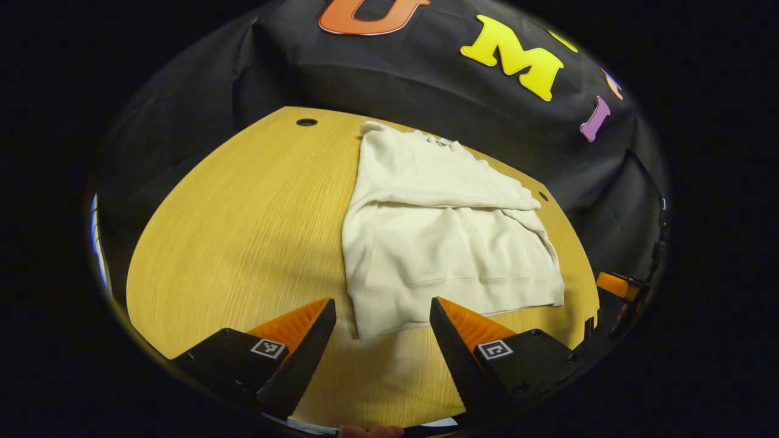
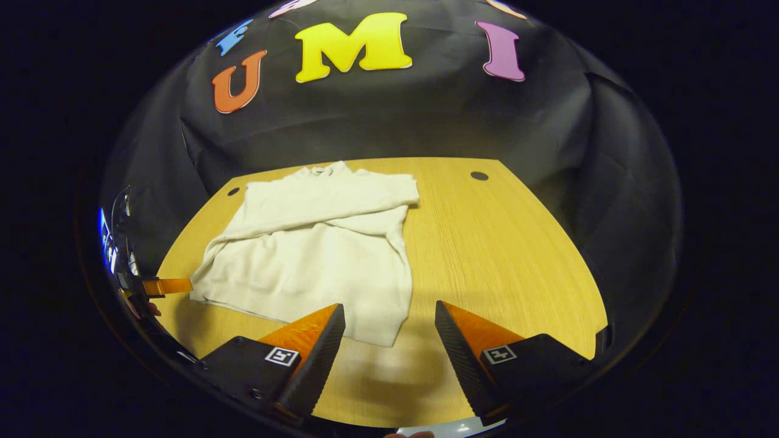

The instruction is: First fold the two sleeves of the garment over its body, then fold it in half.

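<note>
Jaws agape above garment (image 1: 438,243).

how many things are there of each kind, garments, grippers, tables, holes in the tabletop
Garments: 1, the cream garment with its sleeves folded over its body
Grippers: 2, the left gripper and the right gripper, both open
Tables: 1, the wooden table
Holes in the tabletop: 2, the left hole and the right hole
Total: 6

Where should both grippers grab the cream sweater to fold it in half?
Grip the cream knitted sweater at its two near hem corners, coming in low from the near table edge. The sleeves already lie folded across its body, and the hem lies flat, nearest both open grippers.
</note>
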Motion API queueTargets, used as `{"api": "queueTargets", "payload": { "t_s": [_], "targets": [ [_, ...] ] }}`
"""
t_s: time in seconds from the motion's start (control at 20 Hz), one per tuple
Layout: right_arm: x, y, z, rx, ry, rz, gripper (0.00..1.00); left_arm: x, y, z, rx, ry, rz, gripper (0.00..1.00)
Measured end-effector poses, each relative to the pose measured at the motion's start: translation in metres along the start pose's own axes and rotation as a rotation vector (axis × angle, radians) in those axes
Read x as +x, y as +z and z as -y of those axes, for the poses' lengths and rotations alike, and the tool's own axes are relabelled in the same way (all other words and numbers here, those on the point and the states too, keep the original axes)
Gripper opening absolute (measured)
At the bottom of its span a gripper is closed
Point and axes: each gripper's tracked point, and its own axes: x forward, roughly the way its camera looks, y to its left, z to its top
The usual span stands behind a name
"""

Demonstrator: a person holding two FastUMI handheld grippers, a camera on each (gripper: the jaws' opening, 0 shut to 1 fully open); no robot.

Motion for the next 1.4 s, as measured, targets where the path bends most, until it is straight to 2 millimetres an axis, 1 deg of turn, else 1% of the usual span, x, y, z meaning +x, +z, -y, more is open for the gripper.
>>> {"api": "queueTargets", "payload": {
  "t_s": [0.1,0.15,0.25,0.4,0.5,0.6,0.75,0.85,0.9,0.95,1.0,1.05,1.1,1.15,1.2,1.3,1.35,1.4],
  "targets": [
    [0.007,-0.015,0.001,0.006,0.002,-0.051,0.94,0.009,-0.006,-0.007,-0.010,0.022,-0.028,0.98],
    [0.012,-0.020,0.001,0.007,0.004,-0.070,0.94,0.011,-0.008,-0.007,-0.013,0.024,-0.041,1.00],
    [0.020,-0.028,0.000,0.007,0.006,-0.103,0.94,0.013,-0.011,-0.005,-0.015,0.021,-0.058,0.99],
    [0.036,-0.036,-0.005,0.008,-0.001,-0.140,0.94,0.017,-0.009,-0.004,-0.010,0.024,-0.062,0.98],
    [0.047,-0.041,-0.008,0.021,-0.004,-0.168,0.94,0.019,-0.008,-0.002,-0.002,0.026,-0.067,1.00],
    [0.056,-0.047,-0.010,0.049,-0.010,-0.199,0.94,0.022,-0.007,0.002,0.004,0.023,-0.079,0.98],
    [0.063,-0.052,-0.012,0.078,-0.027,-0.227,0.92,0.024,-0.005,0.004,0.007,0.030,-0.104,0.97],
    [0.067,-0.058,-0.016,0.081,-0.027,-0.248,0.94,0.029,-0.007,0.005,0.011,0.042,-0.122,0.94],
    [0.067,-0.062,-0.016,0.075,-0.036,-0.259,0.94,0.029,-0.006,0.003,0.012,0.058,-0.128,0.89],
    [0.070,-0.059,-0.018,0.068,-0.036,-0.246,0.94,0.030,-0.006,-0.001,0.013,0.076,-0.137,0.85],
    [0.069,-0.058,-0.019,0.065,-0.040,-0.248,0.91,0.031,-0.006,-0.003,0.015,0.086,-0.146,0.78],
    [0.071,-0.058,-0.018,0.068,-0.045,-0.245,0.83,0.031,-0.005,-0.006,0.021,0.095,-0.151,0.73],
    [0.070,-0.058,-0.018,0.069,-0.046,-0.245,0.79,0.032,-0.004,-0.007,0.026,0.099,-0.156,0.64],
    [0.072,-0.059,-0.022,0.078,-0.030,-0.243,0.77,0.035,-0.005,-0.007,0.027,0.106,-0.159,0.59],
    [0.072,-0.057,-0.023,0.093,-0.028,-0.241,0.63,0.037,-0.003,-0.005,0.022,0.095,-0.158,0.58],
    [0.073,-0.056,-0.022,0.095,-0.029,-0.240,0.46,0.039,-0.004,0.006,-0.010,0.053,-0.162,0.33],
    [0.074,-0.055,-0.028,0.117,-0.007,-0.234,0.50,0.040,-0.003,0.008,-0.028,0.045,-0.151,0.23],
    [0.076,-0.054,-0.026,0.144,-0.009,-0.228,0.30,0.040,-0.002,0.007,-0.040,0.041,-0.144,0.12]
  ]
}}
